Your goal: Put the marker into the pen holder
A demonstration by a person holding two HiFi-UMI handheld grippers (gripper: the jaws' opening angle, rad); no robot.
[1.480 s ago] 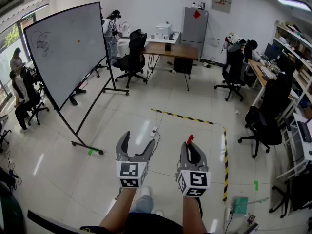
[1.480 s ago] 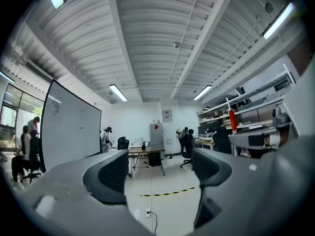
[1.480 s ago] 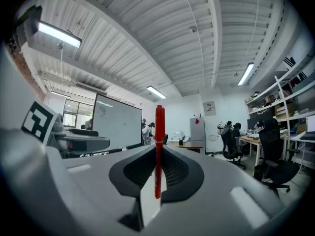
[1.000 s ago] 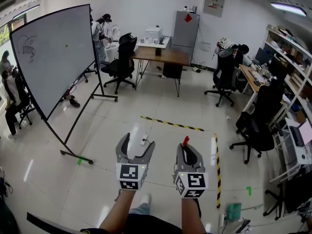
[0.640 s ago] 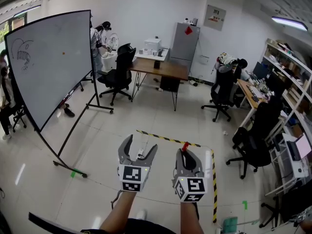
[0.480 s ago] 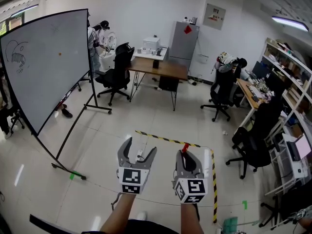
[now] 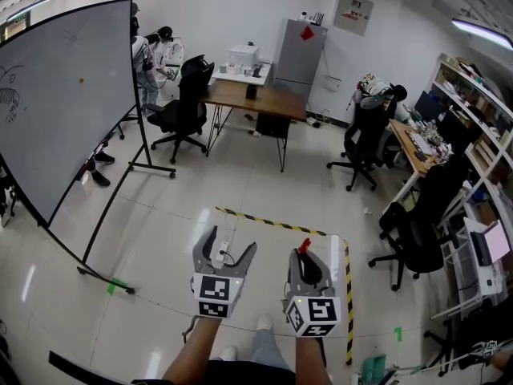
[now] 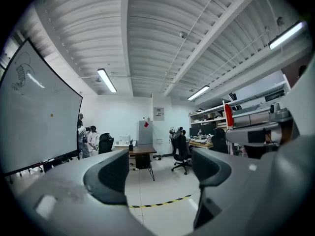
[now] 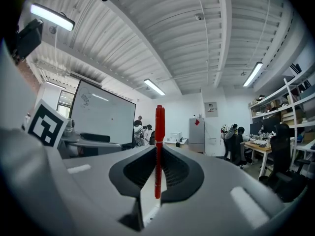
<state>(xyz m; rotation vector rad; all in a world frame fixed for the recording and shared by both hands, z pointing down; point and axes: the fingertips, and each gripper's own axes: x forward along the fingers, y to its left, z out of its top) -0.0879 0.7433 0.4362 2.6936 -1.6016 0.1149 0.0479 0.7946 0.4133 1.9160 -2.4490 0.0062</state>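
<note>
nearest, on the person's side of the striped floor tape [image 7: 272, 224], two forearms hold the grippers out level, side by side. the left gripper [image 7: 231, 241] has its jaws spread wide, with only bare floor showing between them. the right gripper [image 7: 305, 255] has its jaws pressed together on the red marker [image 9: 159, 151], which stands upright between the pads just short of the tape, its upper end poking above the jaw tips. left of the tape and reaching beyond it stands a large whiteboard [image 7: 64, 95] on a black stand, with a small sketch near its left edge. well past the tape is a wooden desk [image 7: 256, 96] with a black office chair [image 7: 183, 103] at its left end and people standing behind that chair. farther still beyond the tape, a grey cabinet [image 7: 301, 50] stands against the far wall. right of the tape are more black chairs and a wall of shelves [image 7: 481, 111].
</note>
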